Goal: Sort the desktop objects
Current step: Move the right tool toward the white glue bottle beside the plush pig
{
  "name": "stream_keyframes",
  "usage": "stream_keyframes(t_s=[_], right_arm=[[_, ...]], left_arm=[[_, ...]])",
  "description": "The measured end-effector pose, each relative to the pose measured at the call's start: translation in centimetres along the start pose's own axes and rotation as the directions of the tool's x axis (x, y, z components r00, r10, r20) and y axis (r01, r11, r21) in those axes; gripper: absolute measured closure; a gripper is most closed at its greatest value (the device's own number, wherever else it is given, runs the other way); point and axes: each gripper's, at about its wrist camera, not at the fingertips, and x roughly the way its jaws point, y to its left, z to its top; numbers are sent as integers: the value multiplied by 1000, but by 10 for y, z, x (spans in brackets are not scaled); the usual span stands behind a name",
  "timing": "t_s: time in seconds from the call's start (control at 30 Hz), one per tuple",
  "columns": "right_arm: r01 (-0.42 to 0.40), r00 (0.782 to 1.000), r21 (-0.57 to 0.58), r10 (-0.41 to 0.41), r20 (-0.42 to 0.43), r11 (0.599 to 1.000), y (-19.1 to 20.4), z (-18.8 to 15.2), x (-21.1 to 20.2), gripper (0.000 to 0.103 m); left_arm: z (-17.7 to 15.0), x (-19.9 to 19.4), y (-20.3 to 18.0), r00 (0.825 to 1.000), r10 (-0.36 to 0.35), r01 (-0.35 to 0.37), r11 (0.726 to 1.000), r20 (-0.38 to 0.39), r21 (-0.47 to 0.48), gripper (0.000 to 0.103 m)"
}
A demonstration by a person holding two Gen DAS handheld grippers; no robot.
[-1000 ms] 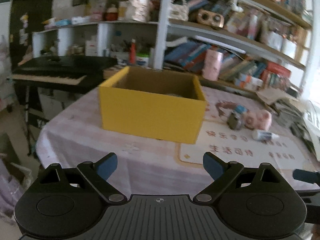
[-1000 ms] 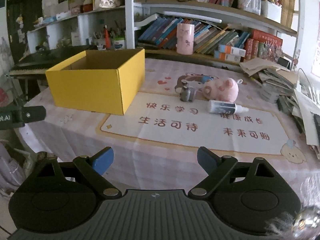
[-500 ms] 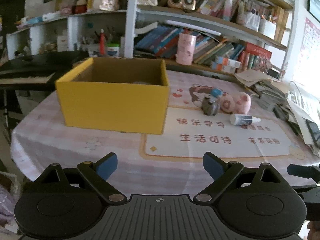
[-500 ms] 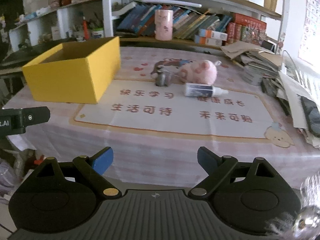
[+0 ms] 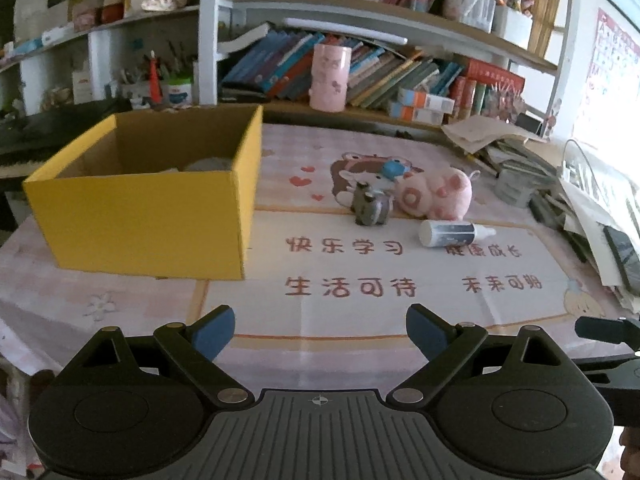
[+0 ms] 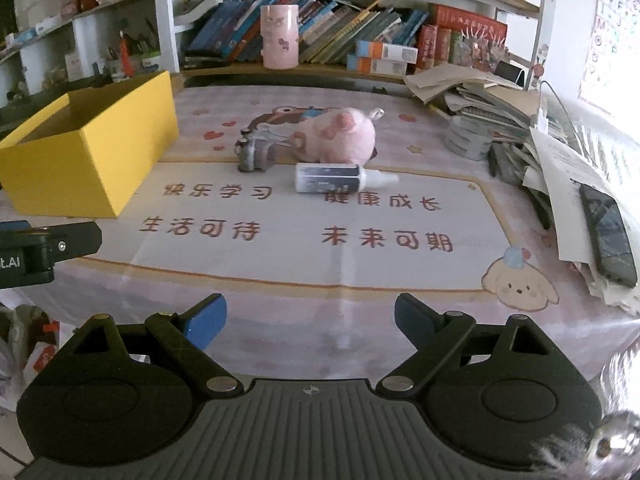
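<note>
A yellow cardboard box (image 5: 148, 216) (image 6: 86, 152) stands on the left of the table, with something pale lying inside it. Right of the box lie a pink plush pig (image 5: 434, 194) (image 6: 336, 140), a small grey toy (image 5: 370, 208) (image 6: 254, 154) and a white bottle (image 5: 450, 234) (image 6: 332, 176) on its side. My left gripper (image 5: 320, 330) hangs open over the table's near edge, empty. My right gripper (image 6: 310, 320) is open too, with nothing between its fingers. Both are well short of the objects.
A printed mat (image 6: 320, 220) covers the table's middle. A heap of papers, books and a dark phone (image 6: 608, 228) crowds the right edge. Bookshelves (image 5: 400, 72) with a pink cup (image 6: 279, 42) line the back. A keyboard (image 5: 24, 140) stands far left.
Both views have swung to the right and drawn closer to the table; the box has slid left in frame and the pig, toy and bottle now sit nearer the centre. Both grippers stay open.
</note>
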Motion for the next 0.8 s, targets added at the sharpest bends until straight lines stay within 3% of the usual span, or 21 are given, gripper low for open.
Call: stream_keyframes(t_s=[0.4,0.8], right_arm=[[2,1000,30,-1,-28,1000,-58,23,33,13],[-85,996,-6,85,-35,996,-91,48,64,13]], left_arm=[[21,42,-51,1000,-9,10,1000,-27,23,8],[37,60,-76,997,73,-73,997,-19,-18,8]])
